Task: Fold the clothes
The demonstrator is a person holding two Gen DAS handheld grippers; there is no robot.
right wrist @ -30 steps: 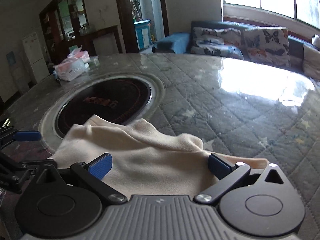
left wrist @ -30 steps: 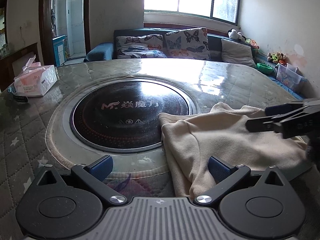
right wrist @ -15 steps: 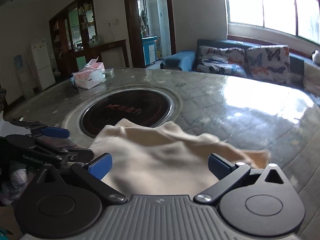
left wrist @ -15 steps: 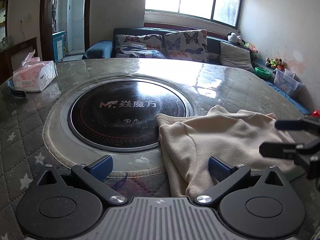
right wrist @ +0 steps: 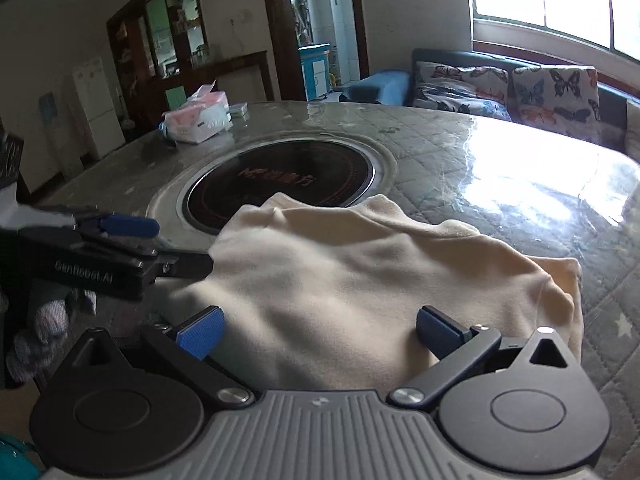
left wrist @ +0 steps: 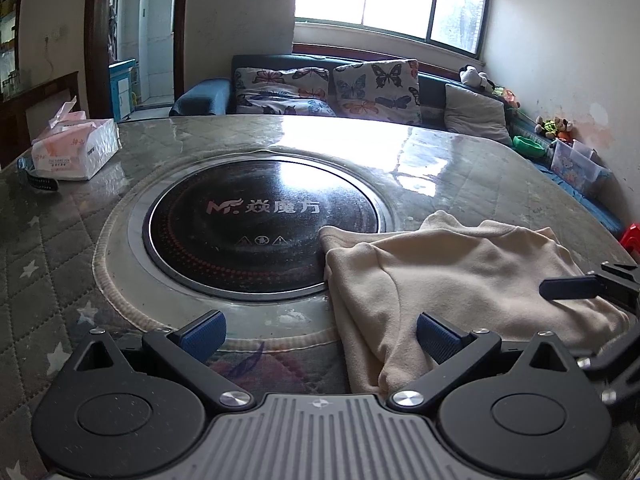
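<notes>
A cream garment lies folded on the table, its left edge over the rim of the black round cooktop. It also shows in the right wrist view. My left gripper is open and empty, just short of the garment's near left corner. My right gripper is open and empty at the garment's near edge. The right gripper also shows in the left wrist view at the garment's right side. The left gripper also shows in the right wrist view, at the garment's left edge.
A tissue box and a dark strap sit at the table's far left. The quilted table cover runs under a glossy sheet. A sofa with butterfly cushions stands behind the table. A gloved hand holds the left gripper.
Both grippers have drawn back toward the near edge of the table, away from the garment. The garment lies flatter than before.
</notes>
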